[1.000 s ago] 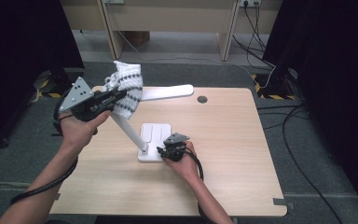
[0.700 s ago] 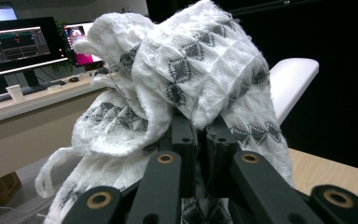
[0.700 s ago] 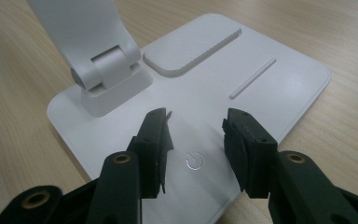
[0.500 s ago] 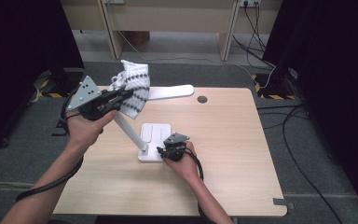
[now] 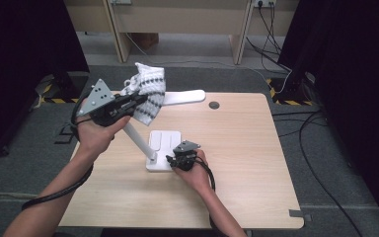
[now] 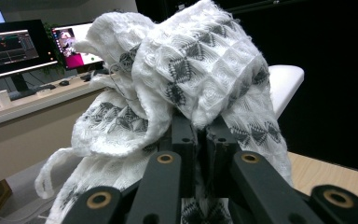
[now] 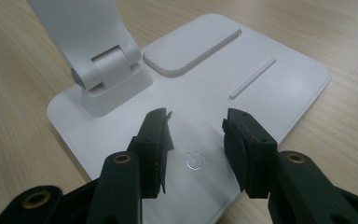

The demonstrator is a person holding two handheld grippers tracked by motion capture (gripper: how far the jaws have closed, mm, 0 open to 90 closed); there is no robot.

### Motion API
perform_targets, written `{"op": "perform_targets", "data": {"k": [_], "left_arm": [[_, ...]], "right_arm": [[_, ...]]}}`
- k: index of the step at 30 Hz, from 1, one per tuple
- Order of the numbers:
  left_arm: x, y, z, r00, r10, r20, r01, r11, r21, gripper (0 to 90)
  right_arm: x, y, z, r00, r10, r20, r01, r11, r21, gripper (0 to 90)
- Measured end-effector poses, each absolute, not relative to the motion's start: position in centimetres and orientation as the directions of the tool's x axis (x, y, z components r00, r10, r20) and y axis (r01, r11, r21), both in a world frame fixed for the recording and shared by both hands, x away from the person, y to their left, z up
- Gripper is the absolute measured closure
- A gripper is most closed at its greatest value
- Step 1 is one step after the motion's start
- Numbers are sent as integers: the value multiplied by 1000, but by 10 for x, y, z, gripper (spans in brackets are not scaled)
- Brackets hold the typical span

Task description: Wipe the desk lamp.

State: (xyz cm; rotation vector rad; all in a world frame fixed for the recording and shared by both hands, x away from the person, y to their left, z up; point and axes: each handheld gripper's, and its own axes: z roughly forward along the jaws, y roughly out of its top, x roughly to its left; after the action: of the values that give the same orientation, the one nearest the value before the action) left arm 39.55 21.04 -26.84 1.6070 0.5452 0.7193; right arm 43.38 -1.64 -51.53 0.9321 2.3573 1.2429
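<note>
Left hand-held gripper (image 5: 137,100) was clamped fully shut on a white cloth (image 5: 147,91) with a dark diamond pattern. In the left gripper view the cloth (image 6: 186,79) bunched up over the jaw tips and hung down on both sides of them. Cloth was held up off the desk (image 5: 237,143), over its far-left part, just beside the white lamp head (image 5: 185,97); whether it touched the head, couldn't tell. Grey three-cornered plate on that gripper faced up and left.

Right hand-held gripper (image 5: 170,159) was low at the near edge of the lamp base (image 5: 165,143), jaws about half open, nothing between them. In the right gripper view the jaws (image 7: 196,135) straddled the power symbol (image 7: 195,161) on the base (image 7: 261,88), pads not pressing on anything; couldn't tell if the tips touched the base surface. Lamp arm hinge (image 7: 105,70) sat just beyond the left jaw, at the base corner.

Lamp arm (image 5: 139,140) slanted up and left from the base toward the left hand (image 5: 96,133). Small dark round grommet (image 5: 213,105) sat in the desk near the far edge, well apart from both grippers.
</note>
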Motion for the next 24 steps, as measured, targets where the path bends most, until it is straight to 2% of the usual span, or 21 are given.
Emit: {"op": "perform_targets", "data": {"k": [24], "left_arm": [[400,190,-264,716,682,150,-46,-169,985,842]], "right_arm": [[433,-16,-515,-737,675,23,401,410,820,597]]}}
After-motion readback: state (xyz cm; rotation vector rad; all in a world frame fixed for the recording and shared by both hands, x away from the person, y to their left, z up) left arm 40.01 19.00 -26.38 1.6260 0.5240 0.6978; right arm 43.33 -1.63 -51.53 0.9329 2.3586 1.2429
